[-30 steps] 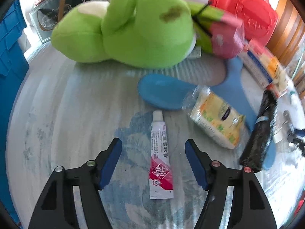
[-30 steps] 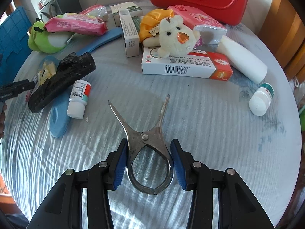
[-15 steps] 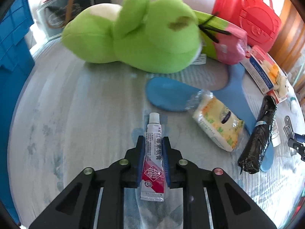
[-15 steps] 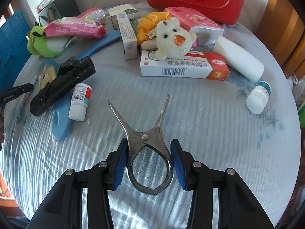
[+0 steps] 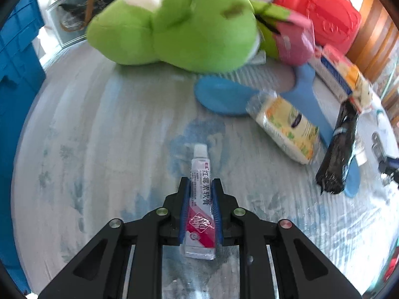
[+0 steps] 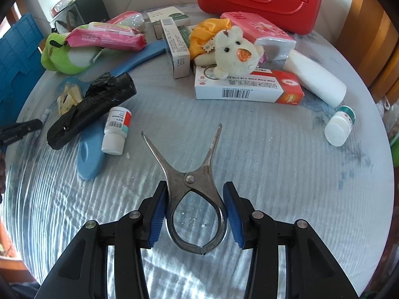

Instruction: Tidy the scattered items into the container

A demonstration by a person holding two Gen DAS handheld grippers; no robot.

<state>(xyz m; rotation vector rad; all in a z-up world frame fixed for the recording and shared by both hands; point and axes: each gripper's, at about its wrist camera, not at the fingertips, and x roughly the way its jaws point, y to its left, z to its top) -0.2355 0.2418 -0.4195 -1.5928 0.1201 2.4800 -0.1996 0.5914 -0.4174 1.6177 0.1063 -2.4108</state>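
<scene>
The left hand-held gripper (image 5: 201,194) is clamped tight on a small white-and-red ointment tube (image 5: 201,199) above the pale striped desk (image 5: 99,137), while the right hand-held gripper (image 6: 194,199) pinches the looped handles of steel spring tongs (image 6: 193,186), the blue plastic crate (image 6: 17,64) standing far left.

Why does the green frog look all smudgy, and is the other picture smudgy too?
Left wrist view: the frog and far clutter smear with motion blur; the tube stays sharp. Right wrist view: crisp, with bright streaks on the tablecloth. Both bend at the edges.
</scene>
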